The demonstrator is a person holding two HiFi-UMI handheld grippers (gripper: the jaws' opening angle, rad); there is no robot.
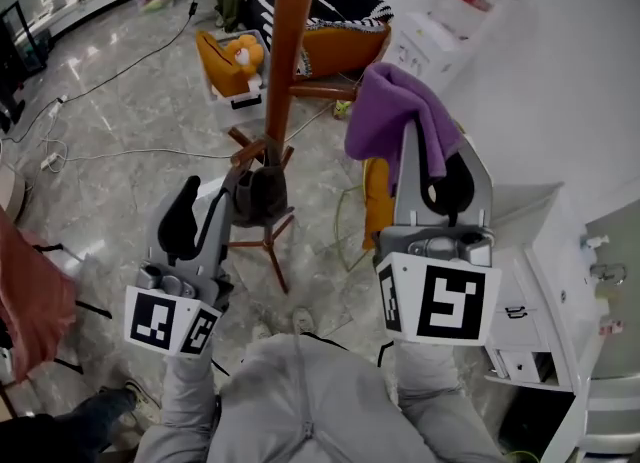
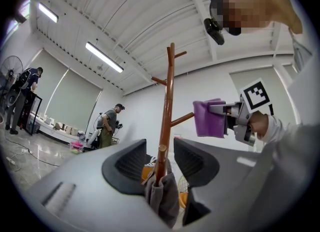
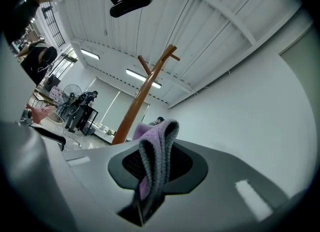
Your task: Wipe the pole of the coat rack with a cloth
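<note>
The coat rack's brown pole rises in the middle of the head view, and shows in the left gripper view and the right gripper view. My left gripper is low on the rack, shut on a grey cloth that hangs over a short lower peg. My right gripper is right of the pole and apart from it. It is shut on a purple cloth, which drapes over its tips and is also seen from the left gripper.
The rack's tripod feet spread on the glossy floor. Behind stand a box with a stuffed toy, an orange seat and a water dispenser. A white cabinet is at right. Cables cross the floor. A person stands far back.
</note>
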